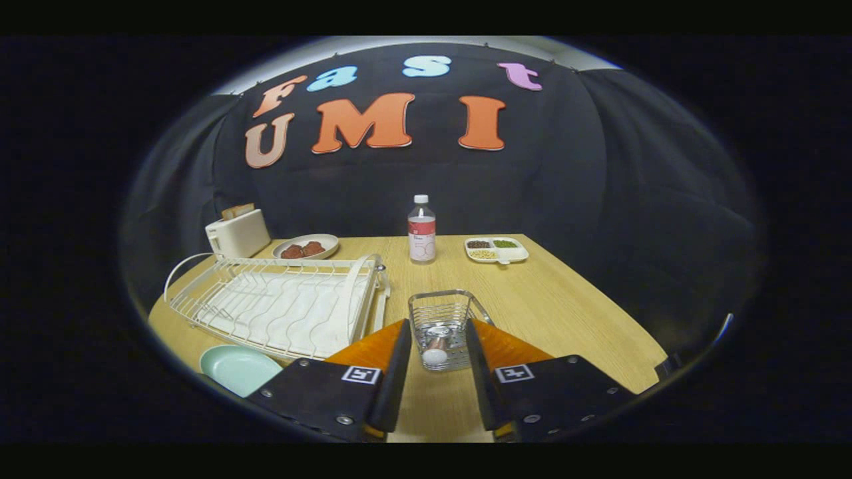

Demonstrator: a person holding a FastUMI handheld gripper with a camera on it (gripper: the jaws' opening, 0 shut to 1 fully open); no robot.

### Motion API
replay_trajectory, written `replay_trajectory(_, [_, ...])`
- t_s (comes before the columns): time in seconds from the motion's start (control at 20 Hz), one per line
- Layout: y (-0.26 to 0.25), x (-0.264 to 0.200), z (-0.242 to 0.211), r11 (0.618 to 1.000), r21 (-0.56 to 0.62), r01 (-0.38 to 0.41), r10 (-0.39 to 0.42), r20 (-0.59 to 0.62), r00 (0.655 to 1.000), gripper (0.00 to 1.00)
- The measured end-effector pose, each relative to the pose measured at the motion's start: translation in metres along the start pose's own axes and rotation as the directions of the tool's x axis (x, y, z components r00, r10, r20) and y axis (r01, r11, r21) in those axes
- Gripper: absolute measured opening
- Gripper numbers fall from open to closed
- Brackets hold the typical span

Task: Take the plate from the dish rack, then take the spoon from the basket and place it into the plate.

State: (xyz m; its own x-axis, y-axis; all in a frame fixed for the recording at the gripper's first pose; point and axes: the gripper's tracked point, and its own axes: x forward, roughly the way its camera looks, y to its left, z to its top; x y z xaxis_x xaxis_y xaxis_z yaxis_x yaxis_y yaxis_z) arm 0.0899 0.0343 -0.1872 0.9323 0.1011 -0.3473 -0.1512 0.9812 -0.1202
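Note:
A pale green plate (239, 368) lies flat on the wooden table (566, 306), in front of the white wire dish rack (279, 303) and left of my fingers. A small wire basket (441, 326) stands just ahead, its near half between my fingertips. Inside it the spoon (436, 350) rests with its white rounded end toward me. My gripper (436, 332) is open, its fingers to either side of the basket without pressing on anything.
A white toaster (237, 233) with bread stands at the back left, beside a plate of reddish food (305, 247). A plastic bottle (421, 230) and a divided tray of beans (496, 249) stand at the table's far edge.

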Motion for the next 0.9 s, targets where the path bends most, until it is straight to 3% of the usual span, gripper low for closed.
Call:
replay_trajectory(0.05, [0.002,0.002,-0.002,1.0,0.006,-0.011,0.011,-0.003,1.0,0.42])
replay_trajectory(0.1, [0.004,0.005,-0.005,1.0,0.021,-0.023,0.023,-0.012,1.0,0.28])
replay_trajectory(0.3, [-0.003,0.011,0.003,1.0,0.007,-0.009,0.009,0.018,1.0,0.11])
replay_trajectory(0.55, [-0.013,-0.002,0.019,0.999,0.032,0.012,-0.013,0.026,1.0,0.06])
replay_trajectory(0.9, [-0.01,-0.06,0.066,0.999,-0.016,0.04,-0.038,0.108,0.993,0.06])
